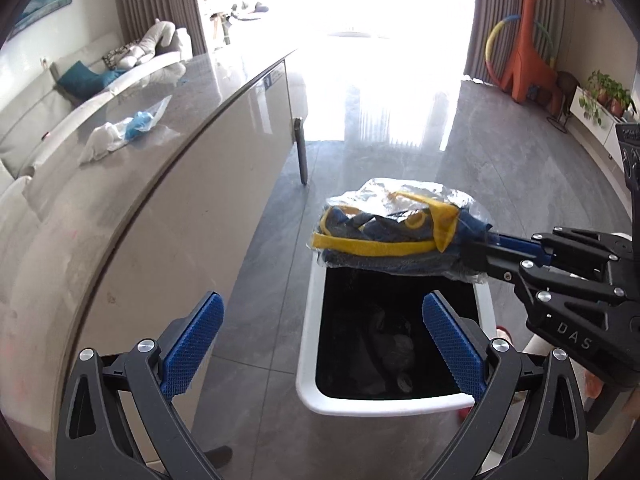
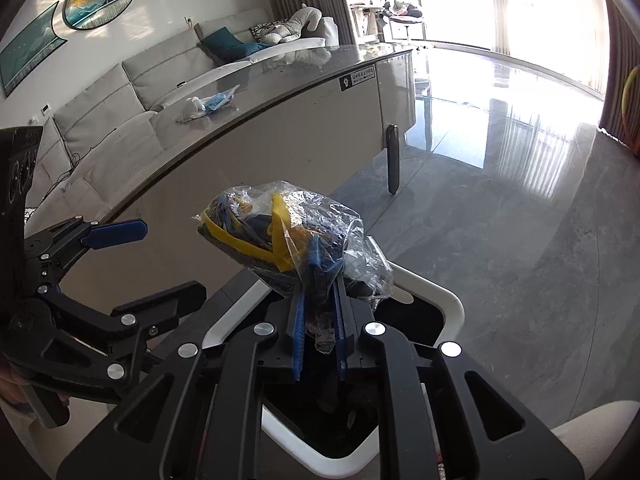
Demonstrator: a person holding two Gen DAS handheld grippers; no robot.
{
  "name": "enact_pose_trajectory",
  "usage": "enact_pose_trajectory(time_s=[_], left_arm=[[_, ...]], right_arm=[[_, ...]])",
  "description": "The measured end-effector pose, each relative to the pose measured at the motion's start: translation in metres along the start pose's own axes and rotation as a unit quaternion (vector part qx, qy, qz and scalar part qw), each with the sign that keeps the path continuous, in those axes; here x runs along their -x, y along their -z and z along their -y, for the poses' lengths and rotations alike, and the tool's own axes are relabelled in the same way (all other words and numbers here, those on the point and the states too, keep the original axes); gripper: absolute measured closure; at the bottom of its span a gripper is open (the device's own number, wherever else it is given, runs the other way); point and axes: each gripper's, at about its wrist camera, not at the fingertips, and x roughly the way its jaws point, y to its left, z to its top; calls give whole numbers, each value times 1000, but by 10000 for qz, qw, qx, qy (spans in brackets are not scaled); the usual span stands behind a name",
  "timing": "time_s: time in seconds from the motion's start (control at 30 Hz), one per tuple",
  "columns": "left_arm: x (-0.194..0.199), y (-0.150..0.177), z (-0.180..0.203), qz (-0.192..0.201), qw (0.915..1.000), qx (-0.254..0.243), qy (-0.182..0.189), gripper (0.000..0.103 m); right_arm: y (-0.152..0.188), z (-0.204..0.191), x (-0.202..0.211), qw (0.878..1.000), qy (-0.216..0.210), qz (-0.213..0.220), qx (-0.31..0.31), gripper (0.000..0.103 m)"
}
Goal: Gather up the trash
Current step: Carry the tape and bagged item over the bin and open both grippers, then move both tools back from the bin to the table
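My right gripper [image 2: 320,276] is shut on a clear plastic bag with blue and yellow fabric inside [image 2: 280,232]. It holds the bag [image 1: 392,232] just above the far rim of a white trash bin [image 1: 308,360] with a black liner and dark trash inside. The right gripper [image 1: 480,252] comes in from the right in the left wrist view. My left gripper [image 1: 324,340] is open and empty, above the bin's near left side. It shows at the left of the right wrist view [image 2: 160,264]. The bin rim [image 2: 452,300] lies under the bag.
A grey-topped table [image 1: 168,120] stands left of the bin, with a white and blue plastic wrapper [image 1: 120,132] on it, also in the right wrist view [image 2: 208,106]. A table leg [image 1: 301,152] stands behind the bin. A sofa [image 2: 120,92] lies beyond. Glossy grey floor [image 1: 500,168] spreads to the right.
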Motion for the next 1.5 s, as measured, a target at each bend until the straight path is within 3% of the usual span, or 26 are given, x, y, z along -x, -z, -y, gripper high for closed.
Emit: enact_pose_trajectory(time_s=[0.03,0.07,0.1,0.17,0.33,0.5,0.8,1.1,1.33,1.5], left_arm=[[2,0,-3,33,10000,46,-20,5],[4,0,-6,65,9999,95,-26,5],[6,-1,-10,115,9998,189,11,5],[7,-2,-18,117,9993,356,-5,5],[9,3,-29,170,9983,547,-51,5],[16,-4,-42,284,9976,607,-151,5],[40,-27,-87,701,9929,833,-471,5],[50,-57,-138,1083,9850,1112,-748,5],[34,-80,-173,1137,9814,1272,-875,5],[11,-100,-189,1211,9784,1536,-673,5]], right_arm=[[1,-2,-2,10000,17,-49,54,48],[2,-4,-6,9998,20,-162,95,26],[2,-4,-13,9989,280,-352,122,6],[7,0,-27,9969,345,-691,173,5],[14,9,-36,9960,350,-822,-23,5],[2,4,-28,9980,326,-538,67,5],[-62,-30,-6,9975,109,278,637,5],[-118,-63,-21,9910,-62,668,1158,5],[-151,-86,-47,9867,-133,847,1384,5],[-169,-88,-58,9846,-49,1044,1404,5]])
